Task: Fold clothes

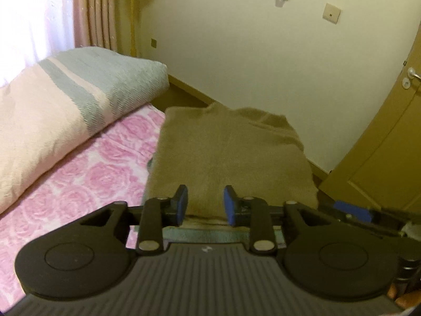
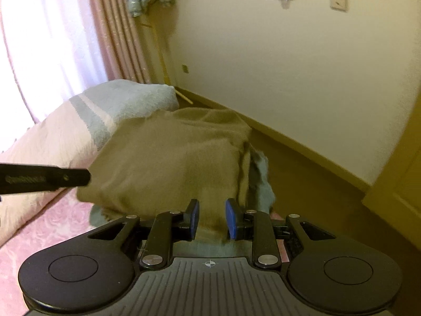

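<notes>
A folded olive-brown knitted sweater [image 1: 231,158] lies at the far right edge of a bed covered in a pink rose-patterned bedspread [image 1: 86,173], its right side close to the drop toward the brown floor [image 2: 315,179]. The left claw [image 1: 205,205] stands with its blue pads parted and nothing pressed between them, the sweater's near hem showing in the gap just beyond the tips. The right claw [image 2: 211,217] also shows a gap between its pads; whether cloth is pinched there cannot be told, since the brown knit and a pale teal fabric [image 2: 260,181] beneath it fill the space behind the fingers.

The main risk from here appears to be the bundle sliding off the bed. In the right wrist view the sweater's right edge hangs ragged and loose over the teal layer, so a tug or nudge from either claw could likely drag it over the side or pull the fold open. A soft, thick knit like this probably slumps rather than holding a crease, and uneven handling could skew the stack.

The sweater itself looks roughly rectangular and fairly flat from the left wrist view, with a rumpled ridge along its far edge. A pink and grey-blue striped folded quilt [image 1: 65,110] sits to its left, beside a pink curtain [image 1: 92,10].
</notes>
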`<state>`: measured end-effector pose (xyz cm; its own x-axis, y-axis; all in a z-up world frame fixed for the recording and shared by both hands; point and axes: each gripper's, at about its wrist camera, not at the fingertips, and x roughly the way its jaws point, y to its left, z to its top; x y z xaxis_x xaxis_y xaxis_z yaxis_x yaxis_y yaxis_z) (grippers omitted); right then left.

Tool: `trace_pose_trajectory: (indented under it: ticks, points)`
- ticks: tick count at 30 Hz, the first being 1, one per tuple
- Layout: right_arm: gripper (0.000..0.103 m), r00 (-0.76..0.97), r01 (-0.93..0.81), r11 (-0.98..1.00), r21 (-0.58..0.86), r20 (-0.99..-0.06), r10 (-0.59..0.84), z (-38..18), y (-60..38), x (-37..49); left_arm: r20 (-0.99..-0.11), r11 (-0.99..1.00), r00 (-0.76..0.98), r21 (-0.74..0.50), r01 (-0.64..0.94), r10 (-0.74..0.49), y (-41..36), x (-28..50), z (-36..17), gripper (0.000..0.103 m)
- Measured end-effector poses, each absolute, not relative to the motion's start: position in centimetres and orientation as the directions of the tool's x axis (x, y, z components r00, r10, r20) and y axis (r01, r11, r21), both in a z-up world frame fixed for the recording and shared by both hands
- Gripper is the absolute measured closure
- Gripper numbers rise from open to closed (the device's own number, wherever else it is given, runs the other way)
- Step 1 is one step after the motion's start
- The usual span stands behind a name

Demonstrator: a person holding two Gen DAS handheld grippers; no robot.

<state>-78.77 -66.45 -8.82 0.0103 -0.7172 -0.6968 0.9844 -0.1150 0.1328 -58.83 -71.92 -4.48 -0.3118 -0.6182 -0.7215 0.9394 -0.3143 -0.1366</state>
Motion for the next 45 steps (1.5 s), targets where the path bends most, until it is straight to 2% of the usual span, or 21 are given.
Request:
trace_pose_trajectory:
  ticks: [3,5,6,7,13,17,21,32,45]
  points:
    - [0.076,0.006,0.977,-0.143,0.158,-0.693,-0.721,-6.8,-63.7,-78.5,-0.709,-0.325,-0.312,-0.123,0.938,-0.633,-69.7,-58.3,-2.3,0.073]
    - [0.048,-0.002,0.975,-0.152,0.161,-0.682,-0.731,-5.4,-62.0,-78.2,-0.699,-0.338,-0.314,-0.108,0.935,-0.643,-68.3,-58.1,-1.0,0.071]
    - [0.022,-0.01,0.974,-0.159,0.161,-0.669,-0.744,-4.7,-61.0,-78.0,-0.694,-0.345,-0.315,-0.101,0.933,-0.648,-67.5,-58.0,-0.3,0.07]
    - [0.02,-0.021,0.973,-0.164,0.162,-0.648,-0.762,-4.0,-60.1,-77.9,-0.689,-0.352,-0.316,-0.094,0.931,-0.652,-66.8,-57.8,0.3,0.069]
    - [0.02,-0.039,0.975,-0.161,0.152,-0.598,-0.801,-0.8,-55.7,-75.6,-0.67,-0.346,-0.3,-0.069,0.936,-0.678,-62.6,-55.9,2.6,0.063]
    - [0.02,-0.052,0.979,-0.16,0.128,-0.602,-0.797,0.0,-53.3,-73.6,-0.679,-0.331,-0.257,-0.022,0.944,-0.688,-59.9,-54.5,3.1,0.058]
    - [0.02,-0.064,0.981,-0.161,0.108,-0.602,-0.796,-0.1,-51.0,-71.1,-0.679,-0.322,-0.247,-0.016,0.947,-0.691,-57.1,-52.8,3.2,0.047]
    - [0.02,-0.167,0.977,-0.213,0.024,-0.539,-0.825,0.8,-42.8,-65.7,-0.671,-0.328,-0.236,0.011,0.945,-0.703,-49.4,-48.8,3.7,0.04]
    - [0.02,-0.15,0.96,-0.254,0.115,-0.554,-0.819,0.7,-38.8,-63.5,-0.681,-0.36,-0.252,0.018,0.933,-0.687,-46.0,-47.0,3.1,0.04]
